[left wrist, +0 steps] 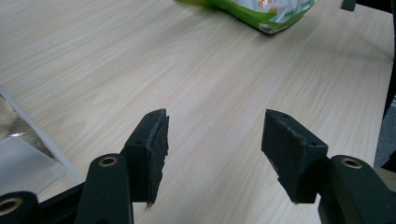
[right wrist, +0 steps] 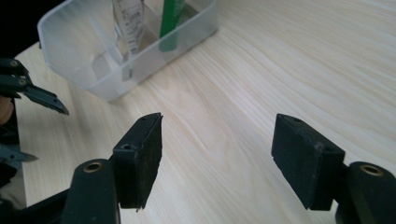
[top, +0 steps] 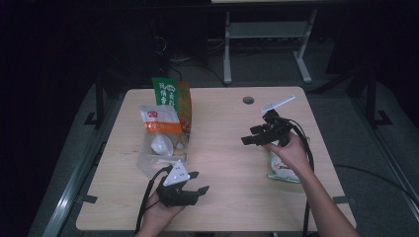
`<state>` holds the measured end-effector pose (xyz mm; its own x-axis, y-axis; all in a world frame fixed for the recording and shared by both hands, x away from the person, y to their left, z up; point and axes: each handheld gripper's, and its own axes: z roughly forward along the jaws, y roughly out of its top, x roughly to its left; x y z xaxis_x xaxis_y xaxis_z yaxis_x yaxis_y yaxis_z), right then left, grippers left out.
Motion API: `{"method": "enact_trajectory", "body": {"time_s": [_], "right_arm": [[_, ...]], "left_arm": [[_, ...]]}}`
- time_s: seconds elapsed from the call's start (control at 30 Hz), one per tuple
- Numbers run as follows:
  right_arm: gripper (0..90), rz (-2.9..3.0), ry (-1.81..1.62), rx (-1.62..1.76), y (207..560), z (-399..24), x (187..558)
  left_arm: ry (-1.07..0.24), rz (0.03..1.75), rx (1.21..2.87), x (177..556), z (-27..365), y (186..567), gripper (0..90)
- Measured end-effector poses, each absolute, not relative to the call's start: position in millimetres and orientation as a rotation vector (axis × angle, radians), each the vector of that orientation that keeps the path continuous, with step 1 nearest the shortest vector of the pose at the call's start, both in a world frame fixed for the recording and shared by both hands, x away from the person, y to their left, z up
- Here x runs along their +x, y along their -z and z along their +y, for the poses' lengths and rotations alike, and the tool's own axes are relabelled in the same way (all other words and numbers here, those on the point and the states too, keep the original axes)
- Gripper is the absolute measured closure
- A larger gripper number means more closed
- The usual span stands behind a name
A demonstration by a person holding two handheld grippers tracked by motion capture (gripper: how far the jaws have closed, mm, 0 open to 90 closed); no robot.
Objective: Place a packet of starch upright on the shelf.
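Note:
A clear plastic container (top: pixel 148 165) stands on the left half of the wooden table (top: pixel 222 163). A green and orange snack bag (top: pixel 170 96) and a clear bag with a red and orange label (top: pixel 159 123) stand in it. My left gripper (top: pixel 198 181) hovers just right of the container's near corner, open and empty. My right gripper (top: pixel 248 136) points left over the table's right half, open with nothing between its fingers. In the left gripper view the jaws (left wrist: pixel 212 119) stand wide over bare wood. The right gripper view has its open jaws (right wrist: pixel 217 123) facing the container (right wrist: pixel 70 60).
A green snack bag (top: pixel 284 170) lies flat near the right edge, partly under the right hand, and at the top of the left gripper view (left wrist: pixel 261 11). A white strip (top: pixel 277 103) and a cable hole (top: pixel 248 100) sit at the back right.

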<state>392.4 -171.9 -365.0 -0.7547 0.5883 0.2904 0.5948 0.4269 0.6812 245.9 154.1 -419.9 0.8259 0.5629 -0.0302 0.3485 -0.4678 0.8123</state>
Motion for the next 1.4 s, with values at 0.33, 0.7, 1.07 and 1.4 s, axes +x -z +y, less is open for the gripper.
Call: {"method": "enact_trajectory", "body": {"time_s": [0.33, 0.7, 1.07, 1.4], "right_arm": [[33.2, -2.677, 1.214, -1.211, 370.6, -211.9, 380.1], [33.2, -2.675, 1.154, -1.376, 379.1, -261.3, 364.8], [33.2, -2.666, 1.090, -1.496, 394.2, -297.4, 356.7], [33.1, -2.635, 1.028, -1.593, 415.7, -324.0, 352.9]], "left_arm": [[-0.296, 0.680, 2.092, 245.5, 154.2, 419.7, 40.5], [-0.293, 0.678, 2.092, 245.6, 152.8, 420.5, 40.0], [-0.289, 0.682, 2.096, 245.8, 152.1, 421.1, 39.3], [-0.278, 0.688, 2.092, 246.6, 151.7, 421.0, 38.7]]}}
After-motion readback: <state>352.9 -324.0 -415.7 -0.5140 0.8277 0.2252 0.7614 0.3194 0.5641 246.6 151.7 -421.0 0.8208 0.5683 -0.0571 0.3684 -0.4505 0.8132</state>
